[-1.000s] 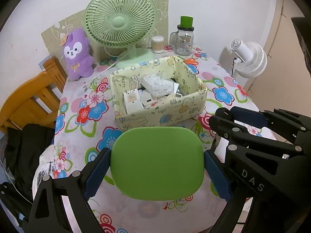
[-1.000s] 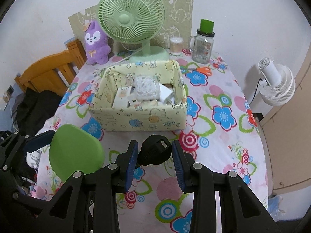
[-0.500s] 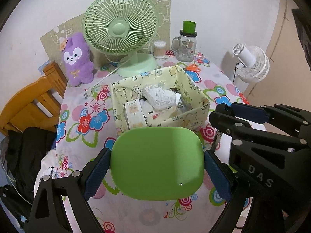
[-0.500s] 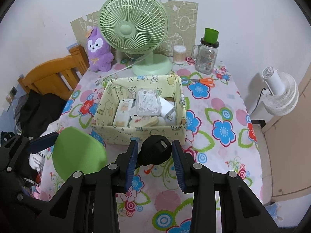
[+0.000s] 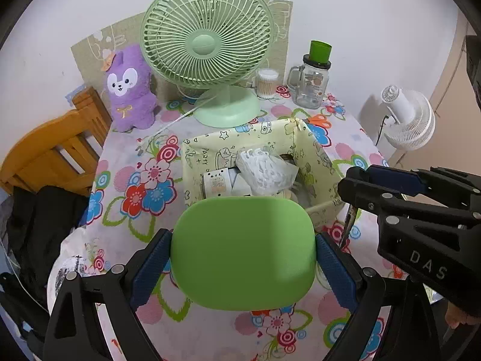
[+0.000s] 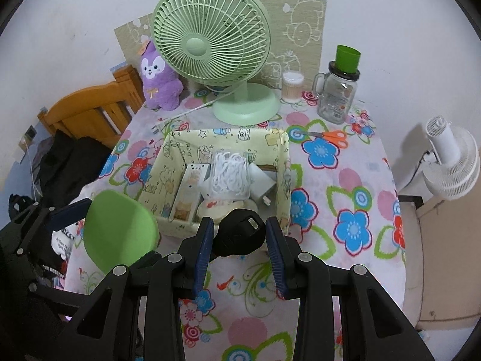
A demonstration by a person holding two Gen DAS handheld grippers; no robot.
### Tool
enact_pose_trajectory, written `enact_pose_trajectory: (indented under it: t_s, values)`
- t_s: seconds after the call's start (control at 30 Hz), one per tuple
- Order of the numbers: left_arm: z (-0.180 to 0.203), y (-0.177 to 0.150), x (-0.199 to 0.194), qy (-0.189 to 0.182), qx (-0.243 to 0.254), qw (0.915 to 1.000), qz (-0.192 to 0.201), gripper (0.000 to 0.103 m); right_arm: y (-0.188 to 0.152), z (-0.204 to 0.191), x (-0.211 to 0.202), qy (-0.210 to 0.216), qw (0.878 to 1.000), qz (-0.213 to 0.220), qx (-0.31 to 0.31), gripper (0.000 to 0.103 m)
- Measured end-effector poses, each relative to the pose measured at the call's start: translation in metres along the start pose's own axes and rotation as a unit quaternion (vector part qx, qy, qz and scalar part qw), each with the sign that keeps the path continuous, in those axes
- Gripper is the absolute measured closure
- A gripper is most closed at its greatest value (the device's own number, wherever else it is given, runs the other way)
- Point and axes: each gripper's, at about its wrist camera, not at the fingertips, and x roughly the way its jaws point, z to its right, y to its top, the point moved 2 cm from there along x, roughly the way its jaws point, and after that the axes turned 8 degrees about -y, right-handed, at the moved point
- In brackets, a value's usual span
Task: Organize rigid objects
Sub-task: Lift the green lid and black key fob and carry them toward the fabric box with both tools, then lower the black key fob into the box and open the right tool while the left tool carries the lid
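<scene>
My left gripper (image 5: 243,252) is shut on a flat green rounded case (image 5: 243,252), its blue pads pressed against both sides. The same green case (image 6: 120,228) shows at the left in the right wrist view. My right gripper (image 6: 240,234) is shut on a small black rounded device (image 6: 240,234); this gripper also appears at the right edge of the left wrist view (image 5: 390,198). Both are held above the near rim of a yellow patterned fabric box (image 6: 168,162) holding white packets, boxes and a bundle of white cord (image 6: 231,174).
A flowered tablecloth (image 6: 330,180) covers the table. At the back stand a green desk fan (image 6: 210,48), a purple plush toy (image 6: 159,81), a cotton-swab tub (image 6: 293,87) and a glass jar with green lid (image 6: 338,90). Orange scissors (image 6: 330,135) lie beside the box. A wooden chair (image 6: 90,114) and white fan (image 6: 454,162) flank the table.
Both grippers have pulled back from the table's far end, so the box and fan sit lower and farther in view. Each keeps its grip on its object.
</scene>
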Motion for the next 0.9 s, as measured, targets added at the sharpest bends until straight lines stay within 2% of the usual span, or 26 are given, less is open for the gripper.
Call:
enact_pose_trajectory:
  t_s: [0.5, 0.9]
  values:
    - [-0.006, 0.031, 0.036, 0.013, -0.006, 0.9998, -0.011, 0.008, 0.03, 0.026, 0.048, 0.011, 1.0, -0.018, 0.017, 0.065]
    - [-0.008, 0.036, 0.062, 0.018, -0.005, 0.9992, -0.035, 0.008, 0.029, 0.038, 0.081, 0.021, 0.998, -0.047, 0.026, 0.064]
